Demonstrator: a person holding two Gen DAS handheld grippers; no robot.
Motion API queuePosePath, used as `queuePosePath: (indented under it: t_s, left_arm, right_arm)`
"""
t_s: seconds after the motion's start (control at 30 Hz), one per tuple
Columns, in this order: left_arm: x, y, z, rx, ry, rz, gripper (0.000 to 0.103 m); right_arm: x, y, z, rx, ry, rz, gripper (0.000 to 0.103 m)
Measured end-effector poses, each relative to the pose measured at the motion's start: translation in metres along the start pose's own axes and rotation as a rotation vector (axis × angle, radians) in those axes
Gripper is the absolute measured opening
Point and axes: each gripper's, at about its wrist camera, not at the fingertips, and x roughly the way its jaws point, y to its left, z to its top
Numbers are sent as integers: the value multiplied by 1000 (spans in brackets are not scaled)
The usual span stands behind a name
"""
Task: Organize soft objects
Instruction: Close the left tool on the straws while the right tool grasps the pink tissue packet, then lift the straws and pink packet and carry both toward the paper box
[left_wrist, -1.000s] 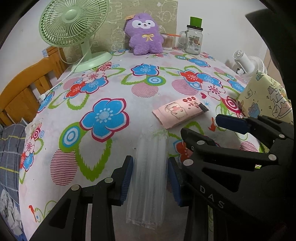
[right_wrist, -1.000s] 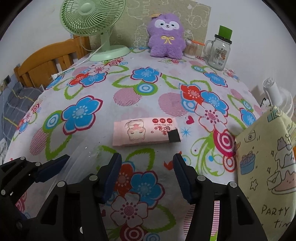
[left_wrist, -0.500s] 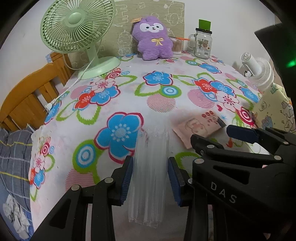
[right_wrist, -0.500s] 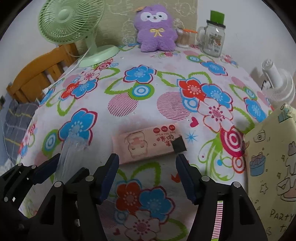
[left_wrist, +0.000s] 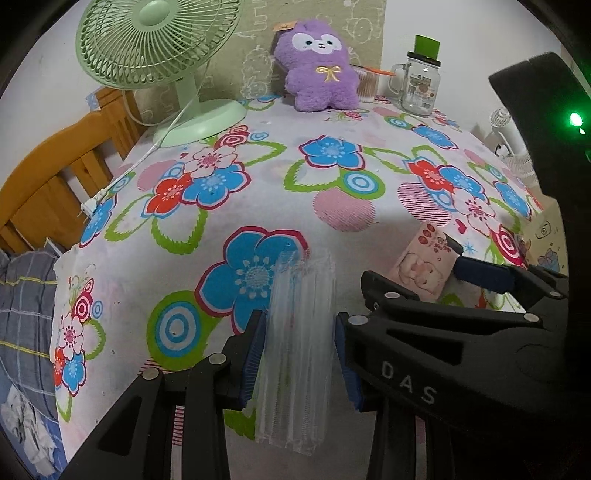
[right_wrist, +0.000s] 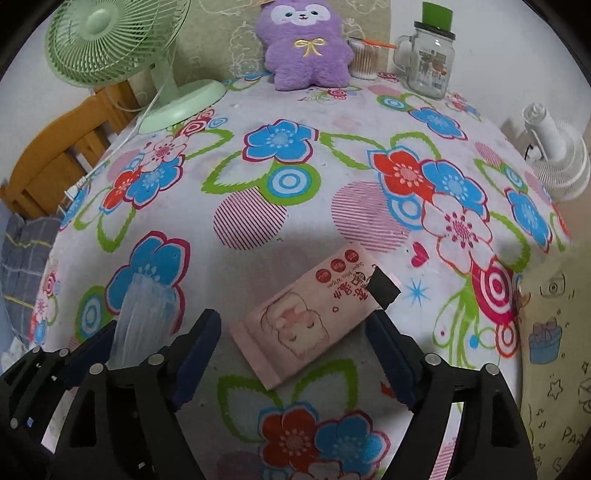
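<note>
My left gripper (left_wrist: 300, 350) is shut on a clear plastic pack (left_wrist: 295, 350), held above the flowered tablecloth (left_wrist: 240, 192); the pack also shows in the right wrist view (right_wrist: 144, 310). My right gripper (right_wrist: 295, 356) is open, its jaws on either side of a pink wet-wipes pack (right_wrist: 317, 314) that lies on the cloth and tilts up to the right. The wipes also show in the left wrist view (left_wrist: 424, 266), behind the right gripper (left_wrist: 443, 280). A purple plush toy (right_wrist: 306, 44) sits at the table's far edge.
A green desk fan (left_wrist: 159, 48) stands far left, its cord trailing off the edge. A glass jar with a green lid (right_wrist: 428, 59) and a cotton-swab cup (right_wrist: 364, 59) stand far right. A white fan (right_wrist: 557, 158) and a yellow party bag (right_wrist: 554, 350) are on the right. A wooden chair (left_wrist: 55, 177) is left.
Both grippers moved left and forward over the table. The left one still carries the clear pack. The right gripper has come down around the wipes pack, which now lies tilted between its jaws.
</note>
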Motion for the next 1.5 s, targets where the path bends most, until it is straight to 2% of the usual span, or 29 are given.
queuePosePath:
  t_s: [0.23, 0.43, 0.57, 0.63, 0.7, 0.73, 1.07, 1.5]
  left_arm:
    - [5, 8, 0, -30, 1, 33, 39]
    - [9, 11, 1, -40, 0, 31, 40]
    - [9, 11, 1, -43, -3, 27, 40]
    - [8, 12, 0, -44, -5, 27, 40]
    - [8, 12, 0, -43, -7, 28, 40]
    - [7, 11, -1, -43, -8, 28, 40]
    - [-1, 3, -9, -35, -25, 29, 39]
    - [-20, -19, -26, -27, -59, 21, 39]
  right_arm:
    - [9, 7, 6, -35, -12, -62, 90]
    - [12, 9, 10, -41, -32, -59, 90]
    - [10, 9, 8, -50, -59, -58, 76]
    - [8, 10, 7, -60, -70, -53, 63]
    - [5, 11, 5, -68, -82, -49, 44]
    - [4, 12, 4, -74, -86, -46, 43]
    - [-5, 9, -8, -82, -85, -35, 42]
    - [-38, -3, -34, -97, -140, -31, 42]
